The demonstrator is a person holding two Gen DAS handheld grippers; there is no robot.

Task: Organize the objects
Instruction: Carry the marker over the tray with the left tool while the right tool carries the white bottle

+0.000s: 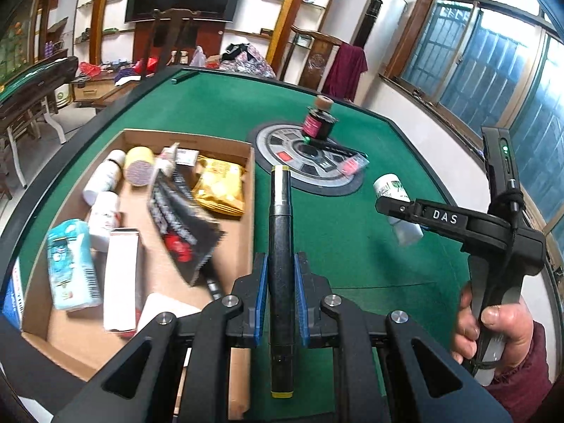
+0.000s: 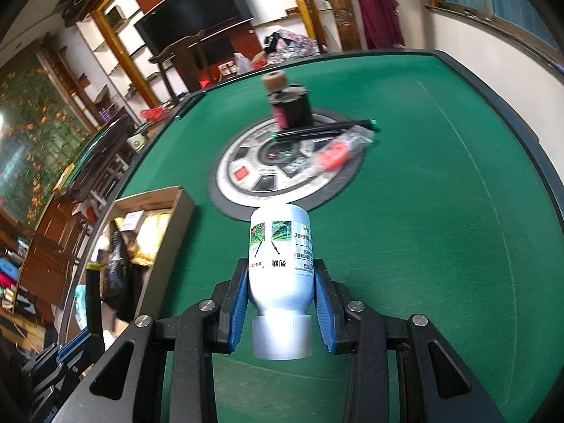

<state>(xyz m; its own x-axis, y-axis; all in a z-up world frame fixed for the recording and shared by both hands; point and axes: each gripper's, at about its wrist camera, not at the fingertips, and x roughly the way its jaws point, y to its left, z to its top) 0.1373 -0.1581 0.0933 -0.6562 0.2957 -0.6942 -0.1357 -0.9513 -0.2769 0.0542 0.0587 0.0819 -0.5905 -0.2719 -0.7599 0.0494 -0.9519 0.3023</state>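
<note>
Both hands are loaded: the left gripper (image 1: 281,282) is clenched on a black marker (image 1: 281,246), and the right gripper (image 2: 280,303) grasps a white bottle (image 2: 280,257) by its shoulder, both above the green bench (image 2: 405,229). The box (image 1: 243,232) lies at nine o'clock from the marker. I'd say carry each well over its wall and lower into a bare gap before letting go.

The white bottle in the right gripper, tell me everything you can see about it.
The white bottle looks like smooth plastic, with a ribbed pale cap pointing back toward the camera and its flat base pointing away. A printed label with green plant pictures and dark text wraps the body. The right gripper is shut on it, blue pads pressing the shoulder from both sides. It is held clear above the green table, touching nothing else.
</note>
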